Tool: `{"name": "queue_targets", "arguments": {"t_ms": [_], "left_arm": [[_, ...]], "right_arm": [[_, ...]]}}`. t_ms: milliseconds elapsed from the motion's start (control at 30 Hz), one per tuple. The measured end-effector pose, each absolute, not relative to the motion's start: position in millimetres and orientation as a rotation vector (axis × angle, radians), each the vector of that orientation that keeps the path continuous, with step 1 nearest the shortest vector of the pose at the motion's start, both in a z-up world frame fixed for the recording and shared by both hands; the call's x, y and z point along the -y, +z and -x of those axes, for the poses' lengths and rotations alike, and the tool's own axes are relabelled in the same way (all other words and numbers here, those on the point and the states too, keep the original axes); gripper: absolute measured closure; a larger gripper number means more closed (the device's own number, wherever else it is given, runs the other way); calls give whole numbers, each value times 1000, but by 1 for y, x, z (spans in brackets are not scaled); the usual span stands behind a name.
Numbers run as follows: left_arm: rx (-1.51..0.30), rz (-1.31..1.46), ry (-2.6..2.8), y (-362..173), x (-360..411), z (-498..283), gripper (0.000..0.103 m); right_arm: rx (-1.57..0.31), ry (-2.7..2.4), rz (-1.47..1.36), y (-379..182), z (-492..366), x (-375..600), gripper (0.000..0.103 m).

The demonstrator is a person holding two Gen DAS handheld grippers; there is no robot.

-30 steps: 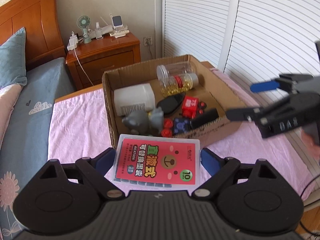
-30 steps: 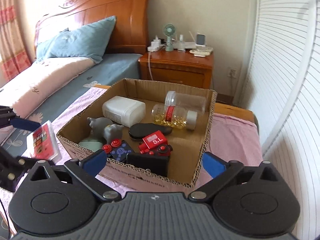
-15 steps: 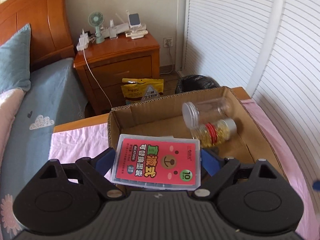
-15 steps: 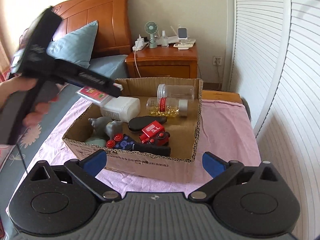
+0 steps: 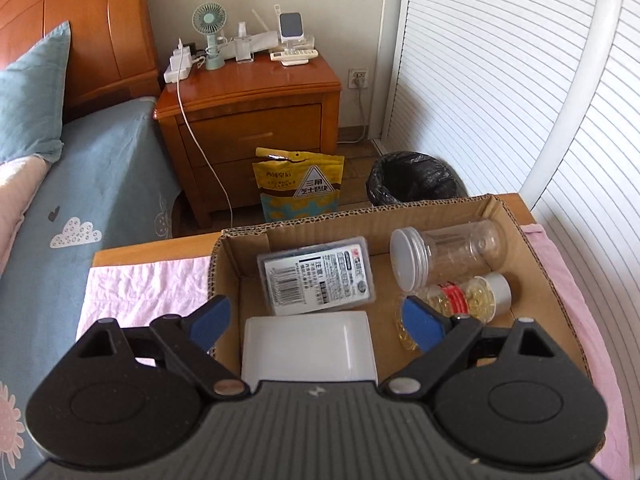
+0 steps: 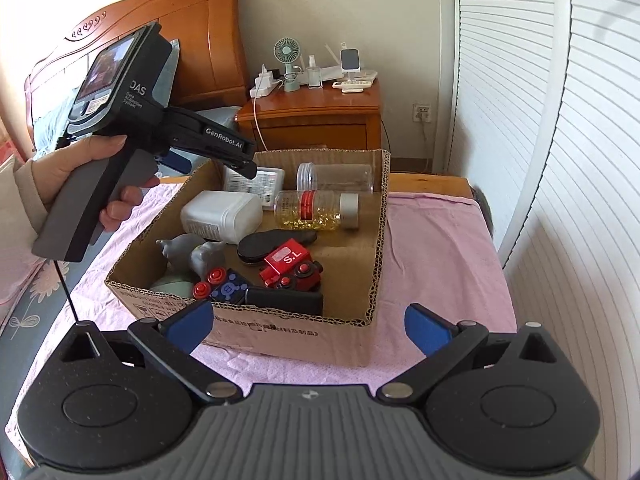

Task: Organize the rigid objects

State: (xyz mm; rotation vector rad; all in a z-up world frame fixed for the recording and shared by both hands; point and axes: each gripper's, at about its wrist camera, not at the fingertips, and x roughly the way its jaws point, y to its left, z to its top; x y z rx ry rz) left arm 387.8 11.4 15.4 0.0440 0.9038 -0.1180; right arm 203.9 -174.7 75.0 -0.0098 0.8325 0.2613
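Left wrist view: the left gripper (image 5: 316, 318) hangs over the cardboard box (image 5: 532, 248) with its blue pads spread wide and nothing between them. The flat plastic case (image 5: 316, 276) lies label-side down against the box's far wall, at frame centre. A white bottle (image 5: 310, 346) sits just below it; right of centre lie a clear jar (image 5: 448, 254) and a capsule bottle (image 5: 464, 300), touching. Beyond the box stand a nightstand (image 5: 256, 92), a yellow bag (image 5: 298, 186) and a black-lined bin (image 5: 412, 178). Half a second ago the case was clamped, red face up; now it is released.

Right wrist view: the right gripper (image 6: 310, 326), released and empty, stays low in frame before the box on the pink table (image 6: 436, 264). The left gripper's tips reach over the box's far left corner. A red toy train (image 6: 290, 266) and grey figurines (image 6: 192, 252) fill the near end.
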Motion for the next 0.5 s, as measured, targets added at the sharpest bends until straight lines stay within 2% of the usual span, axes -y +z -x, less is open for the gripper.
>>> {"name": "queue_targets", "arguments": {"t_ms": [300,433,500], "left_arm": [[-812,-145,-113,55,-16,-294,10],[-811,-91,-129,68,-22,-239,4],[-811,-70,-126,71,-22,-215,4]], "right_arm": [[-858,165,22,86,-195,170,0],[-882,106,17,89,-191,168,0],[-890,91,14,90,-187,167,0]]}}
